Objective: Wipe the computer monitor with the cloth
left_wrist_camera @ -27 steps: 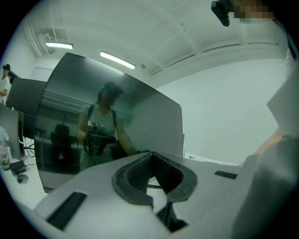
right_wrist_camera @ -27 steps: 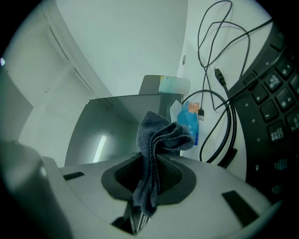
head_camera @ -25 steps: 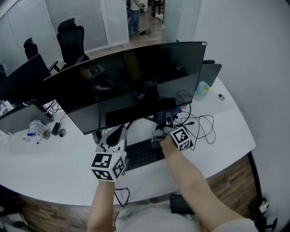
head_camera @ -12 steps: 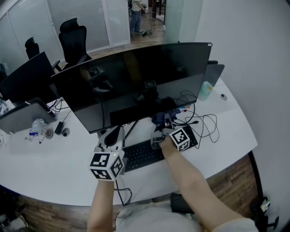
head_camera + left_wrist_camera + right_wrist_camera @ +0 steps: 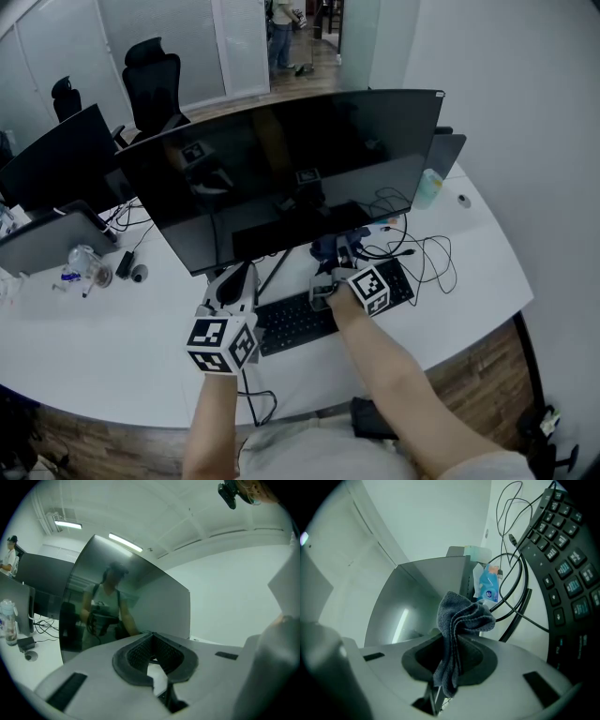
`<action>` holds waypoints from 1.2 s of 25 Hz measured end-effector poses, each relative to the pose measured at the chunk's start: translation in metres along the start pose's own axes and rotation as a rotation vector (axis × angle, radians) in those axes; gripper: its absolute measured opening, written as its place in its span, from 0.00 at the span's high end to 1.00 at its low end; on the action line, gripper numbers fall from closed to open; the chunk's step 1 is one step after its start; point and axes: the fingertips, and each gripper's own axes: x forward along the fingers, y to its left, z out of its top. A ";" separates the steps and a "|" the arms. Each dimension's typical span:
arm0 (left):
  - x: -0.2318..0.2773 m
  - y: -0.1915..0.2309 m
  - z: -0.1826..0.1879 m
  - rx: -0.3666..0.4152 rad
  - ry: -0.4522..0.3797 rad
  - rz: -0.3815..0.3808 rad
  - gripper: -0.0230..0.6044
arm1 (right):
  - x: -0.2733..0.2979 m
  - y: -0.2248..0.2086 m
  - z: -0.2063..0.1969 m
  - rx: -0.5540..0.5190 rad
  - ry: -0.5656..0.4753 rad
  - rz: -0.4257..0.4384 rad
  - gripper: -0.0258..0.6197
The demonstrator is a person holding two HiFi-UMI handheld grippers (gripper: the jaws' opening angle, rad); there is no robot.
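Note:
A wide curved black monitor [image 5: 291,178] stands on the white desk [image 5: 122,347], its screen dark and reflecting both grippers. My right gripper [image 5: 330,272] is just below the screen's lower edge, over the keyboard, shut on a dark blue-grey cloth [image 5: 334,248]. In the right gripper view the cloth [image 5: 461,620] sticks up crumpled from between the jaws of that gripper [image 5: 450,663], with the monitor [image 5: 417,602] behind it. My left gripper [image 5: 234,281] sits low at the monitor's left foot, shut with nothing in it. In its own view my left gripper [image 5: 152,656] points up at the screen [image 5: 126,611].
A black keyboard [image 5: 309,314] lies under the monitor, with loose black cables [image 5: 427,253] to its right. A blue packet [image 5: 490,588] and a pale bottle [image 5: 424,187] stand behind. On the left are a second monitor [image 5: 56,159], a laptop [image 5: 47,239] and a clear bottle [image 5: 84,264].
The view has shifted a little, so the monitor sits slightly further right in it. The right gripper has edged up towards the screen's lower edge with the cloth. The left gripper has hardly moved.

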 end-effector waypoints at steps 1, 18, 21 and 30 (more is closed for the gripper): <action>-0.001 0.000 -0.001 0.001 0.001 -0.001 0.95 | 0.000 0.001 -0.001 0.000 0.003 0.002 0.86; -0.037 0.036 -0.007 -0.016 -0.001 0.025 0.95 | -0.007 0.013 -0.053 -0.026 0.055 0.026 0.86; -0.043 0.044 -0.010 -0.022 -0.001 0.028 0.95 | -0.009 0.016 -0.065 -0.025 0.067 0.032 0.86; -0.055 0.059 -0.010 -0.005 -0.002 0.051 0.95 | -0.012 0.022 -0.090 -0.032 0.096 0.040 0.86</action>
